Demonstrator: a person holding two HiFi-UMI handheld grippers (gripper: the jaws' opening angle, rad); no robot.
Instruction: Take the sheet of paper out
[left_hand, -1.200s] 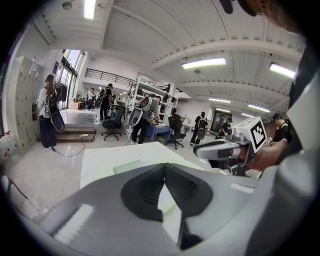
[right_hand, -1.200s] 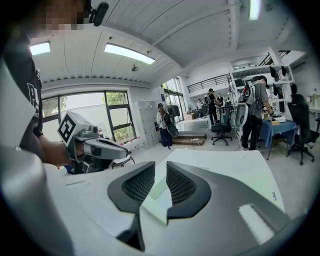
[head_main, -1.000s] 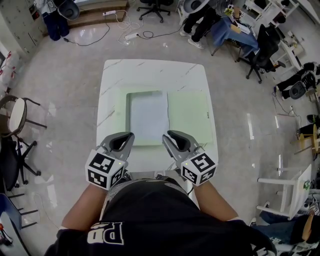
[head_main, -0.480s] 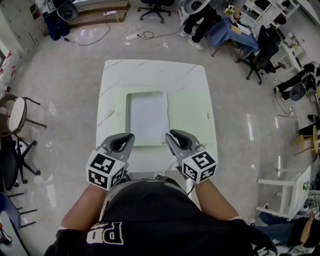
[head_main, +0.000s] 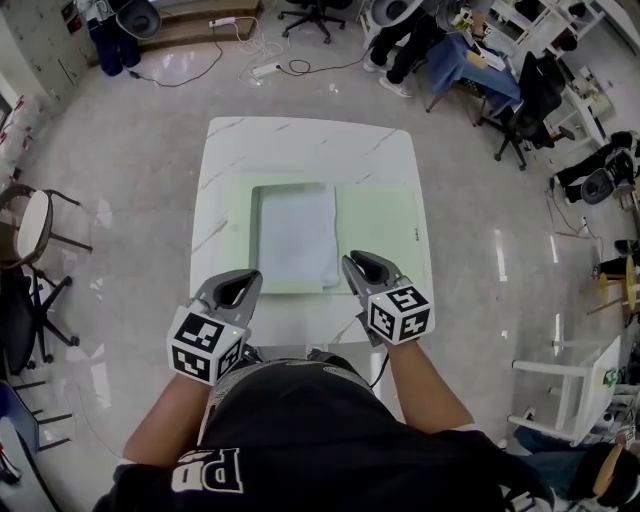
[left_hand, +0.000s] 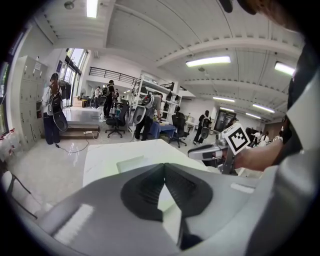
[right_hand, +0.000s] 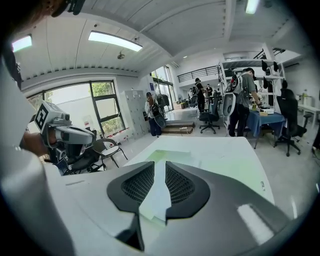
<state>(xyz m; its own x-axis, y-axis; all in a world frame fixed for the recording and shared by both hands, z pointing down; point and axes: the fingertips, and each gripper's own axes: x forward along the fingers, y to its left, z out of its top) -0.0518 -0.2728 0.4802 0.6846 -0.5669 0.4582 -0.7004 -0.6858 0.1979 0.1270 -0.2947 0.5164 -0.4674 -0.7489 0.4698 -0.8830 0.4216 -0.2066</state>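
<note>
Start of the removal step, head view. The sheet of paper (head_main: 295, 238) lies flat on the left leaf of an open pale green folder (head_main: 380, 232), which rests on the white tabletop (head_main: 300, 140). The right tool (head_main: 360, 263) hangs just beside the sheet's near right corner, its jaws parted by only a narrow slit and holding nothing; in the right gripper view the paper's edge shows through that slit. The left tool (head_main: 238, 287) sits near the folder's near left edge with its tips pressed together, also empty.

To do the step well, the right tool probably needs to spread wider and come in low along the tabletop, so that one jaw slides under the corner and the other closes on top. The left tool could press down the folder's near edge to stop it from sliding along with the sheet. A thin sheet is likely to crease, so a shallow, slow pull toward the person seems safest.
</note>
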